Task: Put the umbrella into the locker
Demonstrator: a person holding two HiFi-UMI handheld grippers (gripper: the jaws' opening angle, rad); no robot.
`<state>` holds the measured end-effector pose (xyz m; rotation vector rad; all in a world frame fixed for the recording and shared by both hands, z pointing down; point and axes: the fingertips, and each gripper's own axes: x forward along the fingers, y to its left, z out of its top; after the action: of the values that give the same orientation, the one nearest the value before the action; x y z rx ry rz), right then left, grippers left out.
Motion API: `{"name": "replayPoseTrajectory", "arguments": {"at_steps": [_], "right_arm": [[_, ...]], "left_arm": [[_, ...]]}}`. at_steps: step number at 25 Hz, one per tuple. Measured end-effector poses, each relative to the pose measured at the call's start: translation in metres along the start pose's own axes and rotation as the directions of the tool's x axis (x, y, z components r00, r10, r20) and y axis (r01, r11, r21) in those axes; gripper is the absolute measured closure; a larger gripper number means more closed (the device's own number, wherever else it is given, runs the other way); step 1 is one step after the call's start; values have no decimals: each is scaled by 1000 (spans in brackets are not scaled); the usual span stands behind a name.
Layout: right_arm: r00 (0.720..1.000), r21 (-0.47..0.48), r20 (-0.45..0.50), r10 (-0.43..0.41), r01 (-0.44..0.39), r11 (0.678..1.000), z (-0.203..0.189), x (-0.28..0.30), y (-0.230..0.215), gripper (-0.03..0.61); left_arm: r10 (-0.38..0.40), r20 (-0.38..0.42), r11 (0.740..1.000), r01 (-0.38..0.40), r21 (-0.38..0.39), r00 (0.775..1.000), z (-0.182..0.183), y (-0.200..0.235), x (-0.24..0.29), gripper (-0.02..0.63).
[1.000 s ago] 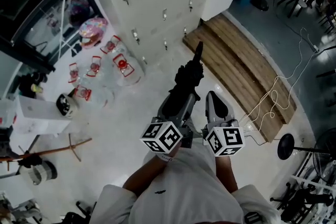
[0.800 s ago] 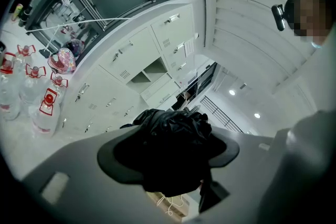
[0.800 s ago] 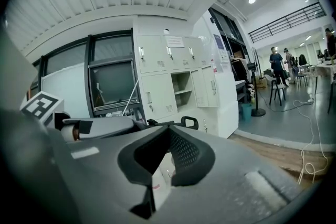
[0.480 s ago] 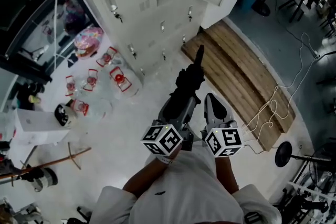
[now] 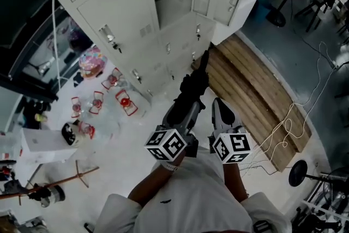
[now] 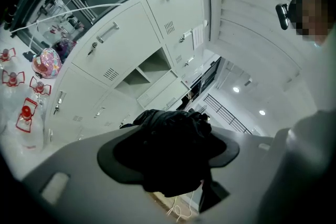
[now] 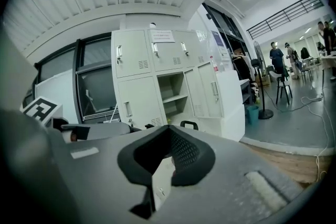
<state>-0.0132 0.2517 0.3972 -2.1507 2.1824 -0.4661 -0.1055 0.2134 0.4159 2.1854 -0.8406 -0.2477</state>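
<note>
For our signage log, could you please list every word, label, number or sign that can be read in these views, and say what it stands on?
No text can be read in any view.
White sheet at the top of the lockers: print too blurred to read.
Clear bottles with red labels: too small to read.
Marker cubes: black-and-white square patterns only, no letters.

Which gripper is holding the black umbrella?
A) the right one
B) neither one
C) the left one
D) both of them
C: the black umbrella is clamped in the fingers of the left gripper, while the right gripper has nothing between its fingers.
</note>
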Motion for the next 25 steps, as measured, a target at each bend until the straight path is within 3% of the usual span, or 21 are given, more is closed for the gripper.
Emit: {"name": "replayPoseTrajectory", "arguments": {"at_steps": [8, 25], "right_arm": [[999, -6, -9, 35, -35, 999, 17, 56, -48, 584], [998, 26, -15, 69, -68, 997, 20, 87, -73, 584]], "left_arm": [[15, 44, 1000, -14, -21, 999, 11, 2, 61, 291], [82, 100, 996, -79, -27, 992, 32, 21, 90, 291]]}}
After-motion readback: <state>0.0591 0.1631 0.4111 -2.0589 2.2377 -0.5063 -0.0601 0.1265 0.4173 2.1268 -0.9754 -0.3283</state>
